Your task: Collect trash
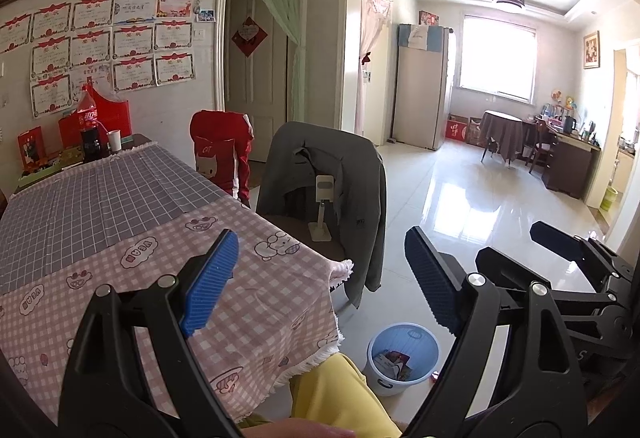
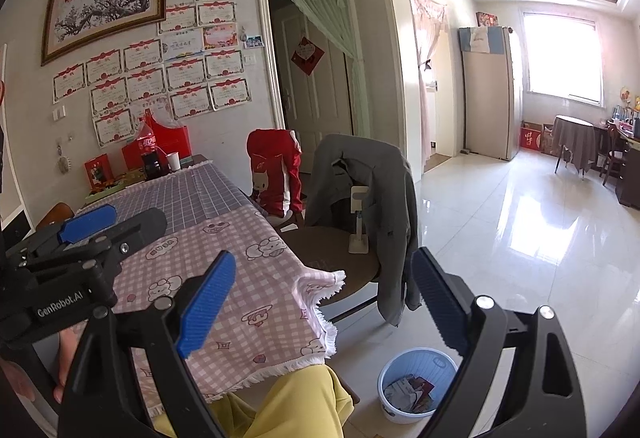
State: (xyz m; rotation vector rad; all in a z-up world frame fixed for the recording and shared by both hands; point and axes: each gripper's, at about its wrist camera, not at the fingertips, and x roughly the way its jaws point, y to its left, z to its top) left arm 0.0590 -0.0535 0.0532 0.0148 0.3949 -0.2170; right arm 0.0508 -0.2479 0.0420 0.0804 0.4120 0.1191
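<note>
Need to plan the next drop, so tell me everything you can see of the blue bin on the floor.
The blue bin is a small round plastic wastebasket, pale blue with a whitish lower part and ribbed inner walls with handle slots near the rim. It stands upright and uncovered on the glossy tiled floor, just past the table's corner. Crumpled paper and colourful wrappers lie at its bottom. Nothing else touches it.

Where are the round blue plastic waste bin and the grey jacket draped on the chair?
round blue plastic waste bin [image 2: 436, 358], right wrist view, inner back wall.
grey jacket draped on the chair [image 1: 360, 174], left wrist view, middle of its back panel.
</note>
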